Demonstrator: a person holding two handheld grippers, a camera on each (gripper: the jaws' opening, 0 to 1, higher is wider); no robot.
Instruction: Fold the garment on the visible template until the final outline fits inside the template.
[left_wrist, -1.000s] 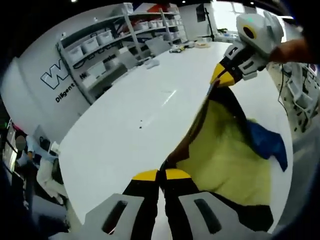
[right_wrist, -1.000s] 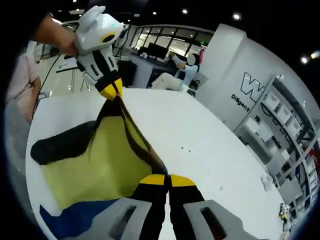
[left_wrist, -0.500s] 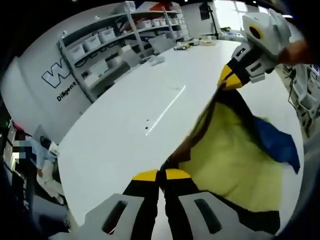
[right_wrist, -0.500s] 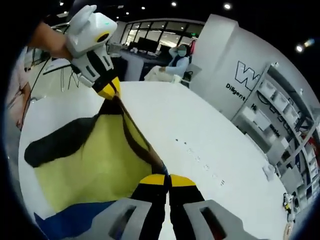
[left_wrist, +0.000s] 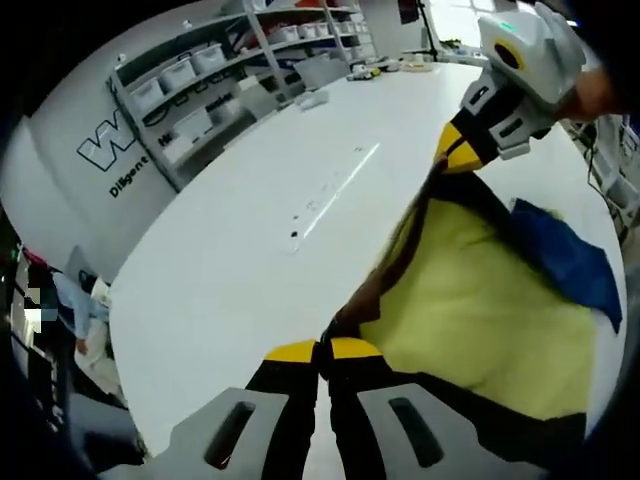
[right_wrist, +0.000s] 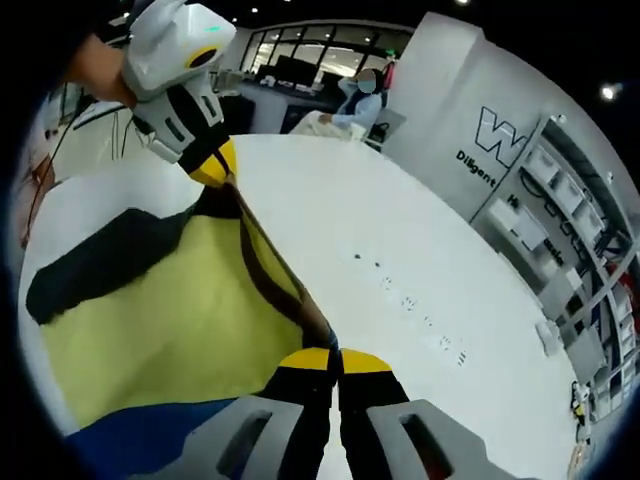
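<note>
While both hands hold it taut: the garment (left_wrist: 470, 320) hangs stretched between two grippers above the white table (left_wrist: 240, 250).

Left gripper (left_wrist: 320, 350): jaws pressed together, pinching a dark edge of the garment at 6 o'clock in the left gripper view; it also appears at 11 o'clock in the right gripper view, nipping the far corner.

Garment: yellow body with dark trim and a blue part (left_wrist: 565, 260); in the left gripper view it spreads from 6 o'clock out toward 3 o'clock, to the right of the gripped edge.

Long axis: the gripped dark hem (right_wrist: 265, 270) runs as a straight line from one gripper to the other, from 6 toward 11 o'clock in the right gripper view.

Right gripper (right_wrist: 338, 358): jaws clamped on the near end of that hem; in the left gripper view it sits at 1 o'clock, held by a hand (left_wrist: 605, 90).

Nearness: each gripper holds one end, so neither is nearer; the cloth falls to one side of the line.

Open room: bare tabletop lies across the hem line, with a row of small marks (right_wrist: 410, 305) that may belong to the template; I cannot tell.

Edges: the table rim (left_wrist: 125, 340) lies at 8 o'clock in the left gripper view, near enough to watch when laying the cloth down.

Background: shelving with bins (left_wrist: 190, 95) and a seated person (right_wrist: 345, 100).
</note>
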